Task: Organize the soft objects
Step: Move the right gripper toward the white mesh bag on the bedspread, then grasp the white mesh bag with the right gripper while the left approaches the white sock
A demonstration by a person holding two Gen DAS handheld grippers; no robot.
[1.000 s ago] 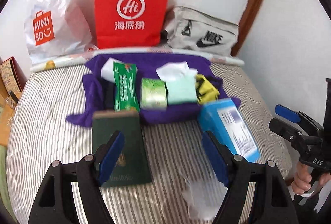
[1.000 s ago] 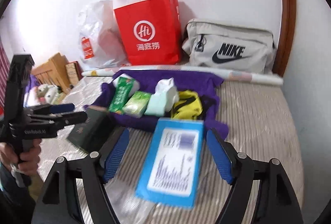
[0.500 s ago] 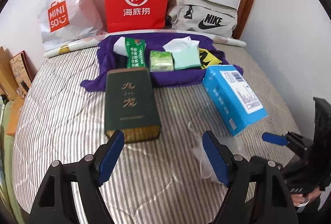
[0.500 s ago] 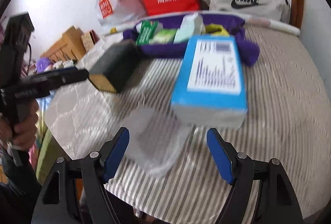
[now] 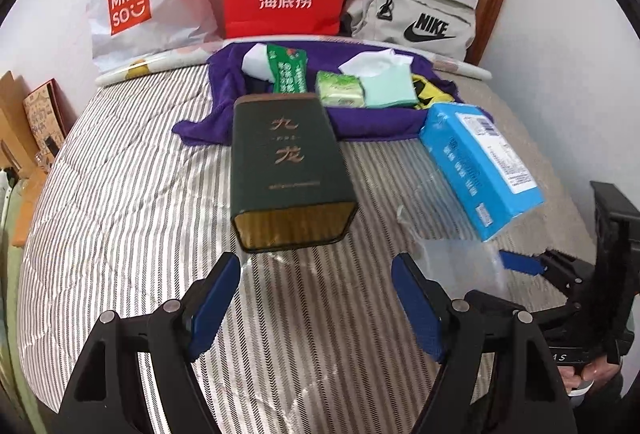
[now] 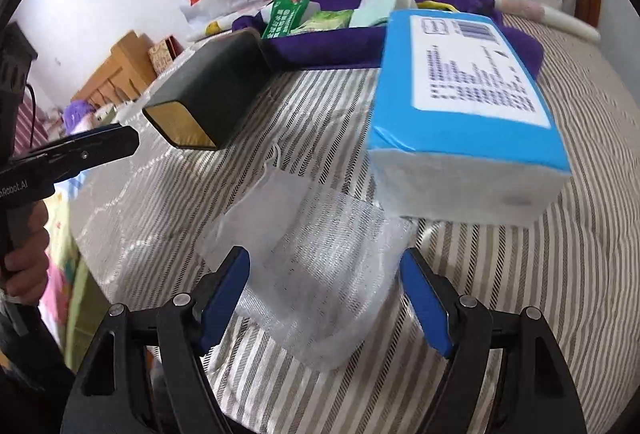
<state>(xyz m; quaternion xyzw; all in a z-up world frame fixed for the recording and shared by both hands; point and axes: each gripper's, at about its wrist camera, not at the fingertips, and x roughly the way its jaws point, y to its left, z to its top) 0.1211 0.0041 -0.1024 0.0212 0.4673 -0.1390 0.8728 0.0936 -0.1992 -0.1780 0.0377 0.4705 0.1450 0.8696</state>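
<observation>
Purple cloth (image 5: 372,121) at the upper middle of the bed (image 5: 120,193) already carries a row of tissue packs (image 5: 340,93), while the dark green box (image 5: 288,169), blue tissue pack (image 5: 480,161) and clear bubble-wrap bag (image 6: 320,262) lie loose nearer, so sorting looks partly done. Both the left tool (image 5: 316,298) and right tool (image 6: 324,294) stand wide and empty. Only the right view shows the bag plainly, low centre, just before its pads.
</observation>
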